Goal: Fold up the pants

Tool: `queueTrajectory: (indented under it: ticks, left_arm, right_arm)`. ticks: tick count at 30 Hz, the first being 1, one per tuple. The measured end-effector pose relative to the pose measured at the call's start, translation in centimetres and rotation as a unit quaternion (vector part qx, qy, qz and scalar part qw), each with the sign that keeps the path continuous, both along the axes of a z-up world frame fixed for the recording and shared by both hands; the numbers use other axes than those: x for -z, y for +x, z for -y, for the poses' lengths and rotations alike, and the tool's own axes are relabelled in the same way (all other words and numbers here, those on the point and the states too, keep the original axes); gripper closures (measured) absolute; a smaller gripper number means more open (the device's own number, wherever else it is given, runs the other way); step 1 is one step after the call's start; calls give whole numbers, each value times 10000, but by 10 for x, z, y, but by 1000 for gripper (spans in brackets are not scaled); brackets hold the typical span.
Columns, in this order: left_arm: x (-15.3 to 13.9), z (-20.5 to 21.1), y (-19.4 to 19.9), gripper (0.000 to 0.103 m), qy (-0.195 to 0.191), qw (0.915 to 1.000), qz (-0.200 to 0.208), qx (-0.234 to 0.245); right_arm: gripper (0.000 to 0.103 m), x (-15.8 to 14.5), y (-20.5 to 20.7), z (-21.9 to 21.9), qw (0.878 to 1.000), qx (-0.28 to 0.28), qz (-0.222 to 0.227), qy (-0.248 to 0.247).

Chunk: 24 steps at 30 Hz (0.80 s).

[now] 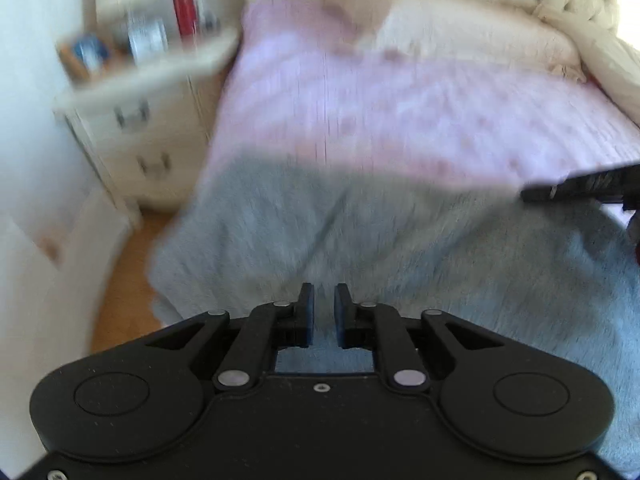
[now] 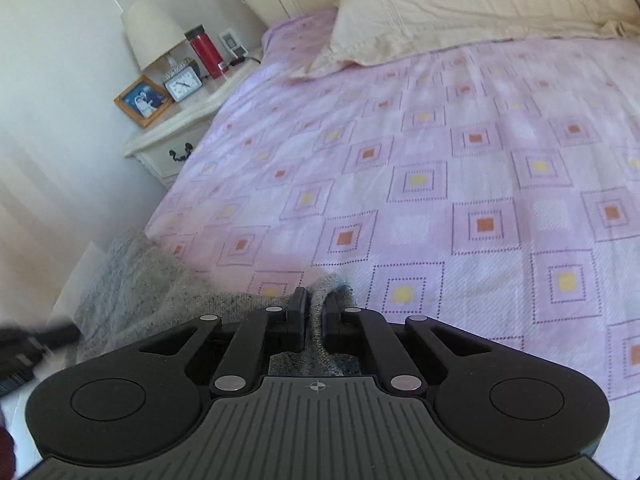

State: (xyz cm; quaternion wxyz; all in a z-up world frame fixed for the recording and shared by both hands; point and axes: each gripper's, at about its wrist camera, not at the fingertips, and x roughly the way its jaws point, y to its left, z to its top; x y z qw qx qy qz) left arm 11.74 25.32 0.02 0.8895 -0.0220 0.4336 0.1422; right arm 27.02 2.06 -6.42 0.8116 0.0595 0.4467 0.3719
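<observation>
Grey fleece pants (image 1: 360, 240) lie across the near part of the bed, blurred in the left wrist view. My left gripper (image 1: 324, 300) has its pads a narrow gap apart at the pants' near edge, and grey cloth fills the gap. In the right wrist view my right gripper (image 2: 314, 300) is shut on a raised fold of the pants (image 2: 140, 288), which trail off to the left. Each gripper shows in the other's view: the right gripper (image 1: 536, 194) at the pants' far edge, the left gripper (image 2: 36, 344) as a dark blur at the left.
A lilac bedspread (image 2: 440, 184) with square patterns covers the bed, with a cream pillow (image 2: 460, 8) at its head. Left of the bed a cream nightstand (image 2: 176, 136) carries a lamp (image 2: 152, 32), red bottle (image 2: 206, 54), clock (image 2: 183, 84) and photo frame (image 2: 144, 100). Wooden floor (image 1: 120, 280) runs beside the bed.
</observation>
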Motion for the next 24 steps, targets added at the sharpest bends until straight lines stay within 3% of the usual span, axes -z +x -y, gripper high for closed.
queueTrajectory:
  ticks: [2,4,8,10,13,15,19,24]
  left_arm:
    - [-23,13,1,84,306,9979,537,217]
    - [-34,22,12,81,253,9971,618,360]
    - [-19,33,35,76,-478,9974,212,493]
    - [0,38,35,76,-607,9971,-65,447]
    - [30,35,27,76,-524,9967,-538,302]
    - [38,32,10,75,-461,9979,-333,325]
    - [36,45,-4,75,71,9982,-407,428]
    - [30,47,-3,75,83,9980,-549,300]
  right_arm:
    - [89,-9,-3,12,9992,273,245,152]
    - [89,-20,-3,26,9977,387,526,206]
    - [89,-36,-9,48,9976,-7,678,173]
    - [89,-36,-23,57,9963,-334,798,26]
    - [89,-20,-37,64,9904,-617,974,-758]
    - [96,-2,-35,74,9846,-309,1020,-1383]
    - [93,-15,-42,87,9793,-118,1445,-1412]
    - [92,-41,-79,91,9726,-1210,1681,-1059]
